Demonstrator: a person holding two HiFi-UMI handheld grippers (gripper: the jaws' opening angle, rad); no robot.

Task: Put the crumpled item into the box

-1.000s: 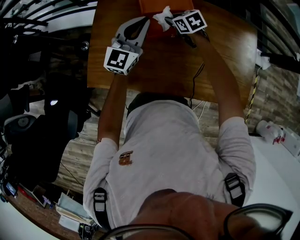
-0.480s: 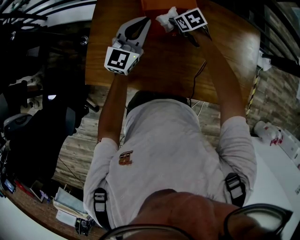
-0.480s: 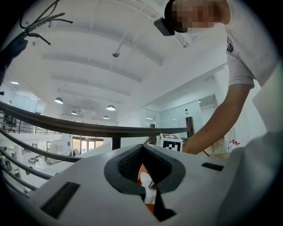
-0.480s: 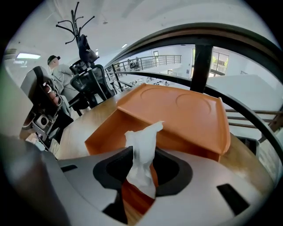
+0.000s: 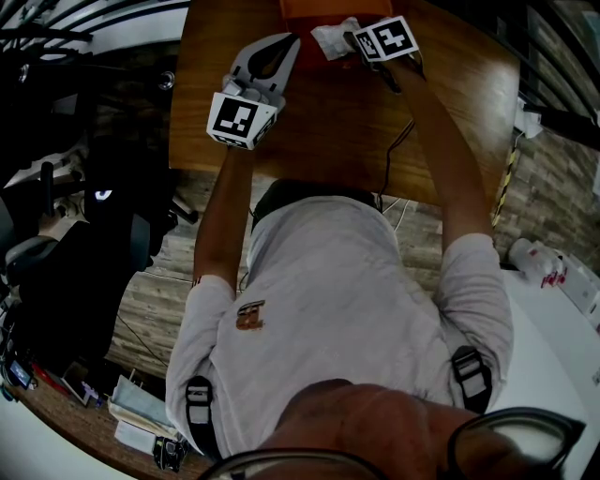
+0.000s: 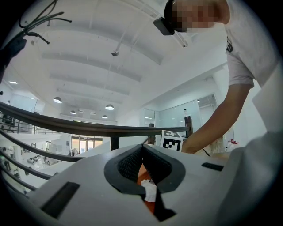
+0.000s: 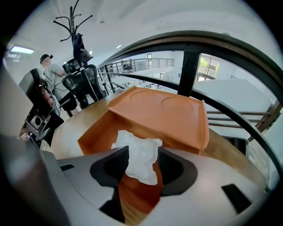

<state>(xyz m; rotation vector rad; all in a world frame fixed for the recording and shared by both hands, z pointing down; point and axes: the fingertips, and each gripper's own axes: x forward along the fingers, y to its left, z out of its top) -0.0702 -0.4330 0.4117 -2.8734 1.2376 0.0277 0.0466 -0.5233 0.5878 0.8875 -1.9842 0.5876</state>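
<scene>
- Head view: looked straight down past a pale shirt onto a wooden table (image 5: 319, 131), with the orange box (image 5: 323, 7) cut off by the top edge.
- Found the right gripper (image 5: 351, 39) at the box's near edge, with the crumpled item (image 5: 334, 37) showing white at its tip. Left gripper (image 5: 284, 42) parked just beside it on the left, over bare wood.
- Also clocked a thin cable (image 5: 394, 155) trailing across the table and a dark office chair (image 5: 94, 272) on the floor off to the left.
- Left gripper view: saw the pads pinched together at the tips, gripping nothing, just a sliver of orange and white through the gap lower down. Beyond that, caught a dark railing (image 6: 88, 128), the other gripper's marker cube (image 6: 171, 140) and a bare arm (image 6: 216, 114).
- Right gripper view: caught the jaws just after opening up, spread wide, with the crumpled item sitting between the pads, not squeezed. Hung it right over the box's open cavity, in front of the raised lid (image 7: 168, 110).
- Behind the box, made out more chairs (image 7: 84, 84) and a coat stand (image 7: 75, 26), well apart from the table.
</scene>
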